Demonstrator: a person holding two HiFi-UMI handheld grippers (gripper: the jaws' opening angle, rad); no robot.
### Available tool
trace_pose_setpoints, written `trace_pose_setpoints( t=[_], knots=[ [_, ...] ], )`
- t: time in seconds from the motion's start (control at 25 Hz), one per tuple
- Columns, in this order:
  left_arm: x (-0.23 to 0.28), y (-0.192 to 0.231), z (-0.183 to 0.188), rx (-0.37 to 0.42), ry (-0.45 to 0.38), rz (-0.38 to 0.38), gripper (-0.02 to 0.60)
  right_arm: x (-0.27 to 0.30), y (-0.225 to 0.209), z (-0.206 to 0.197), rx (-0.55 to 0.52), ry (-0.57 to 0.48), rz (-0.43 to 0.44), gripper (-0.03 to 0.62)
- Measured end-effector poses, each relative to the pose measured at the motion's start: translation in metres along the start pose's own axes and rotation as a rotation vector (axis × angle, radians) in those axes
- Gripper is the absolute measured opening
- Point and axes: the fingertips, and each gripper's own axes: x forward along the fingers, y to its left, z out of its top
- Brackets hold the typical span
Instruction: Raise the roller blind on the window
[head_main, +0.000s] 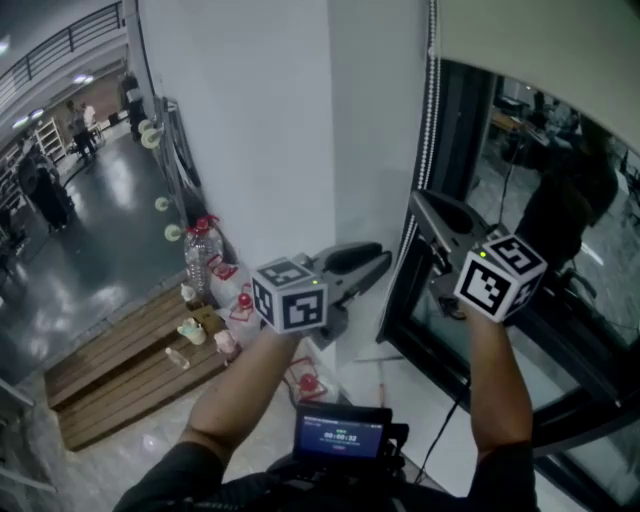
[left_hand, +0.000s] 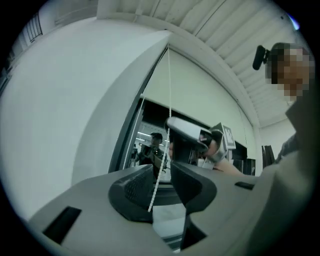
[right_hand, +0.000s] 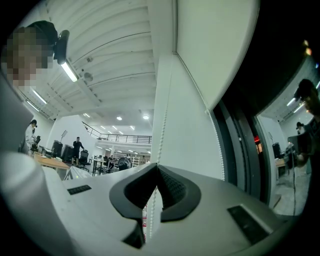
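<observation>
The pale roller blind (head_main: 540, 40) hangs over the top of the dark window (head_main: 520, 200). Its white bead chain (head_main: 428, 120) runs down beside the window frame. My right gripper (right_hand: 157, 170) is shut on one strand of the bead chain (right_hand: 161, 130); a second strand (right_hand: 216, 145) hangs free to its right. In the head view the right gripper (head_main: 422, 205) sits at the frame edge. My left gripper (left_hand: 161, 170) is just below it and stands open, with the bead chain (left_hand: 168, 100) passing loosely between its pads. The left gripper (head_main: 372, 263) points at the frame's lower part.
A white pillar (head_main: 300, 120) stands just left of the window. A wooden pallet (head_main: 130, 370) with bottles (head_main: 200, 255) lies at the lower left. A small screen (head_main: 342, 432) sits at my chest, with a cable running down. People stand far off in the hall (head_main: 50, 170).
</observation>
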Motion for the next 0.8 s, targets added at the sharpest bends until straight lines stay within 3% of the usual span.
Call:
trace_pose_setpoints(
  t=[0.4, 0.48, 0.68, 0.72, 0.8],
  knots=[
    [0.036, -0.025, 0.145, 0.152, -0.133, -0.037, 0.112, -0.001, 0.012, 0.001, -0.026, 0.008, 0.018, 0.017],
    [0.046, -0.028, 0.158, 0.152, -0.13, -0.05, 0.112, -0.003, 0.012, 0.0, -0.028, 0.008, 0.018, 0.017],
    [0.066, -0.028, 0.162, 0.171, -0.104, -0.053, 0.048, -0.005, 0.008, -0.002, -0.044, 0.012, 0.001, 0.017],
    [0.066, -0.03, 0.161, 0.175, -0.106, -0.061, 0.011, -0.005, 0.007, -0.002, -0.043, 0.013, 0.0, 0.017],
    [0.067, -0.033, 0.158, 0.188, -0.113, -0.071, 0.006, -0.006, 0.006, -0.003, -0.038, 0.012, 0.002, 0.017]
  ],
)
